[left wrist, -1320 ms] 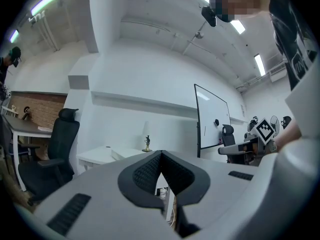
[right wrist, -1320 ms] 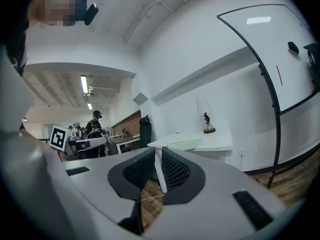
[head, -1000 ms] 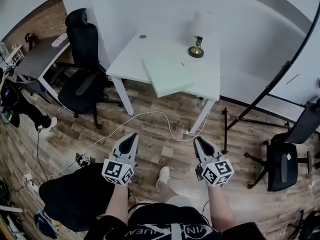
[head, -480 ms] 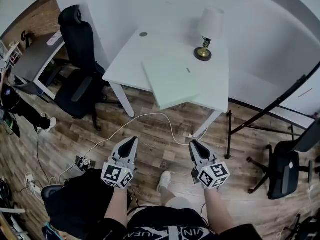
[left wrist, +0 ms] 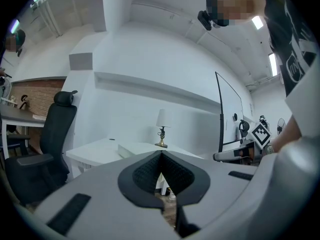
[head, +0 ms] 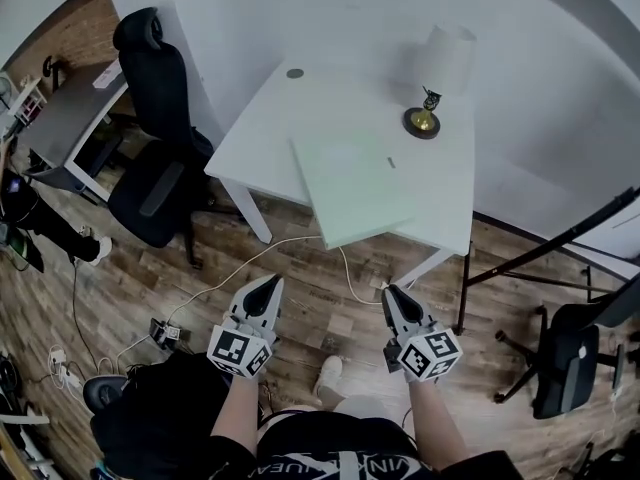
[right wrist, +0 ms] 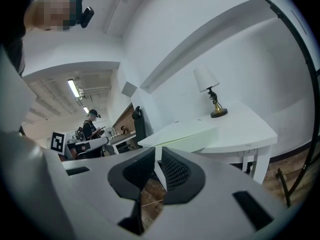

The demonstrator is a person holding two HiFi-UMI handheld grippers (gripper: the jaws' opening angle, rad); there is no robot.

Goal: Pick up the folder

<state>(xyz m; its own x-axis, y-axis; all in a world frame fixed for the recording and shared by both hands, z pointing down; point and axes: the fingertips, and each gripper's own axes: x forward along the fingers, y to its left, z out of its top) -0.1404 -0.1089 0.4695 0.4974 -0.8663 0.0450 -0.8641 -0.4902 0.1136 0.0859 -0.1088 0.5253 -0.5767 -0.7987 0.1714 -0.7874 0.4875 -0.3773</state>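
Head view: folder point(head: 355, 183) lies flat at the near edge of the table point(head: 262, 118) with its near corner overhanging and its long axis running away from the person. It is ahead of and between left gripper point(head: 268, 286) and right gripper point(head: 394, 294), the right probably slightly nearer; lamp point(head: 437, 76) stands well apart, cable point(head: 300, 236) on the floor below. Left gripper view: jaws together, empty, folder point(left wrist: 129, 148) ahead-left. Right gripper view: jaws closed, empty, folder point(right wrist: 185, 134) straight ahead above the tips.
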